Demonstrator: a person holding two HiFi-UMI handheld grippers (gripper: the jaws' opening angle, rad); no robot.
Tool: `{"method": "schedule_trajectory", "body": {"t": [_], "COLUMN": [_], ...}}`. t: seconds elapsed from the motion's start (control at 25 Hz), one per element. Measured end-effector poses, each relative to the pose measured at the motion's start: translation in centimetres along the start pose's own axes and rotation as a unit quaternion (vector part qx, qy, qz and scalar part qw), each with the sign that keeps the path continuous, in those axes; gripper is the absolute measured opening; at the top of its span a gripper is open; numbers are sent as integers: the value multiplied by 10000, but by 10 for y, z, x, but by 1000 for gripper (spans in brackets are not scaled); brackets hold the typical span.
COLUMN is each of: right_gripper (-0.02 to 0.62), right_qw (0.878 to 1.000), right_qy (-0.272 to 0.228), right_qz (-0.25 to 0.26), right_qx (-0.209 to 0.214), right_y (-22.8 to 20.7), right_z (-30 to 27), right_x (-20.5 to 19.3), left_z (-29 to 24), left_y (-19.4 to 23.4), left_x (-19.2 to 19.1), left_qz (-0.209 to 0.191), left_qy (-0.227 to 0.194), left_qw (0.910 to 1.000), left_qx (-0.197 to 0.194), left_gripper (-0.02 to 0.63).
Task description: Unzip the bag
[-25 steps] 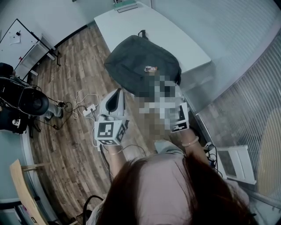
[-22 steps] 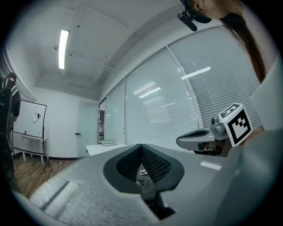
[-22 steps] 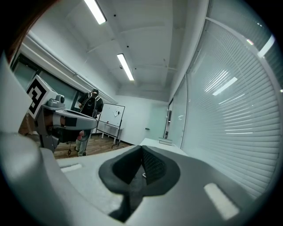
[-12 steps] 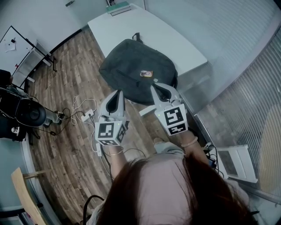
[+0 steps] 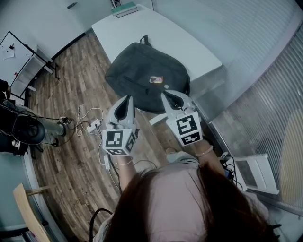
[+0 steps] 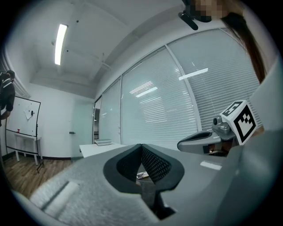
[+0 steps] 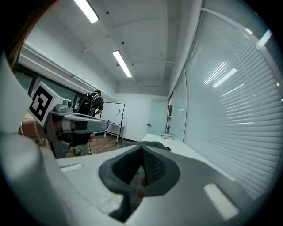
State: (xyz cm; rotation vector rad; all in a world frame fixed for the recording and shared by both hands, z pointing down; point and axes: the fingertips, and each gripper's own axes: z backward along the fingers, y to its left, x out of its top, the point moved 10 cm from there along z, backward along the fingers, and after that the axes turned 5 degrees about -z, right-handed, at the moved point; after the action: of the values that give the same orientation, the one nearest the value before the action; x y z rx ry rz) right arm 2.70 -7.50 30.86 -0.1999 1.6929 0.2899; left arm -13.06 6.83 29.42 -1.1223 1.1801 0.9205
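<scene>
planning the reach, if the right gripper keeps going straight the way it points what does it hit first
Most likely the dark grey backpack on the white table: the right gripper, jaws shut, aims at its near edge. Height is hard to judge, so it might skim over.

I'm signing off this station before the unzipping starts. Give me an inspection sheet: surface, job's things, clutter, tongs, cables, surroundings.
Surface: white table, mostly bare.
Job's things: dark bag lying on the table's near end, small label on top; zip state cannot be told.
Clutter: flat item at the table's far end.
Tongs: left tongs and right tongs both shut, nothing between them, held before the bag.
Cables: white cables and power strip on the wood floor.
Surroundings: whiteboard, blinds, chair.
</scene>
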Motion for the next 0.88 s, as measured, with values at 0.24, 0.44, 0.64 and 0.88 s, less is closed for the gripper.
{"method": "schedule_trajectory", "body": {"t": [0.24, 0.44, 0.64, 0.88], "right_gripper": [3, 3, 3, 3], "right_qw": [9997, 9996, 9992, 9988], "right_qy": [-95, -73, -64, -29], "right_qz": [-216, -272, -350, -331], "right_qx": [64, -49, -195, -348], "right_y": [2, 9, 16, 22], "right_z": [2, 5, 7, 14], "right_x": [3, 4, 5, 4], "left_z": [6, 15, 21, 26], "left_y": [2, 6, 12, 12], "left_x": [-4, -7, -12, -21], "left_qz": [55, 96, 200, 360], "left_qy": [16, 48, 22, 3], "left_qw": [10000, 9999, 9997, 9992], "left_qx": [-27, -68, -138, -197], "left_gripper": [9, 10, 9, 10]}}
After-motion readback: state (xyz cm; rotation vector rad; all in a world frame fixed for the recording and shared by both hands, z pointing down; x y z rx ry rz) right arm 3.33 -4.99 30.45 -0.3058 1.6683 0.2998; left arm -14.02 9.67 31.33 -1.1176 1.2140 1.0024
